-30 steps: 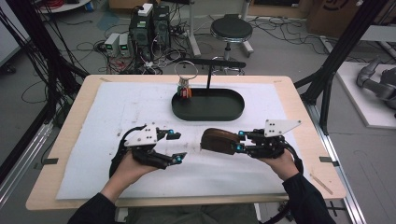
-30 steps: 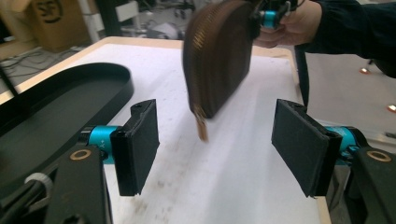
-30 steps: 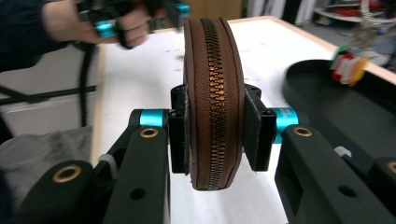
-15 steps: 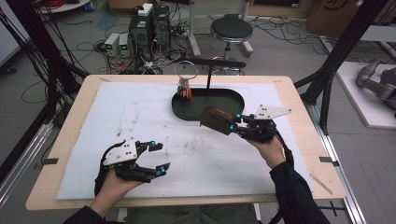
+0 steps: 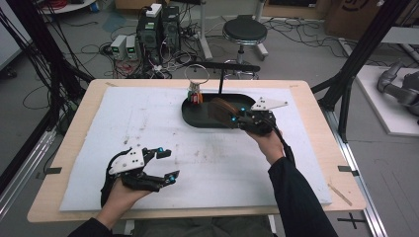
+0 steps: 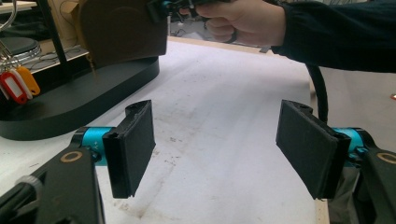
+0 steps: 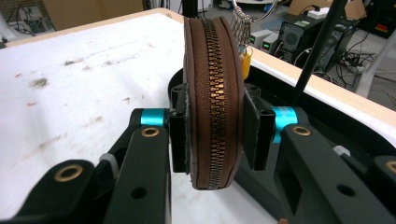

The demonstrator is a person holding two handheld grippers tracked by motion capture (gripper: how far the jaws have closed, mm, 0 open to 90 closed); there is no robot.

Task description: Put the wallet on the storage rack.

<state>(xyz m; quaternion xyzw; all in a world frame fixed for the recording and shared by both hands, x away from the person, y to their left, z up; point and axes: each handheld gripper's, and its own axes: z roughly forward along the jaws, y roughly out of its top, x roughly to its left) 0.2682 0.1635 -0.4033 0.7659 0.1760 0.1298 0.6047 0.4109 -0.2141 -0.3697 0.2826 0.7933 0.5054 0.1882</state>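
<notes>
Right hand-held gripper [image 7: 212,135] around rounded brown zippered leather pouch [image 7: 212,84]

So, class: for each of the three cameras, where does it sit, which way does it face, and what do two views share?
High view: above the table's near side, looking forward and down; both forearms, left tool, right tool.
Left gripper view: on the left tool, facing its open black jaws and the black tray.
Right gripper view: on the right tool, jaws clamping the brown pouch.
Shared: all three show pouch and tray.
</notes>
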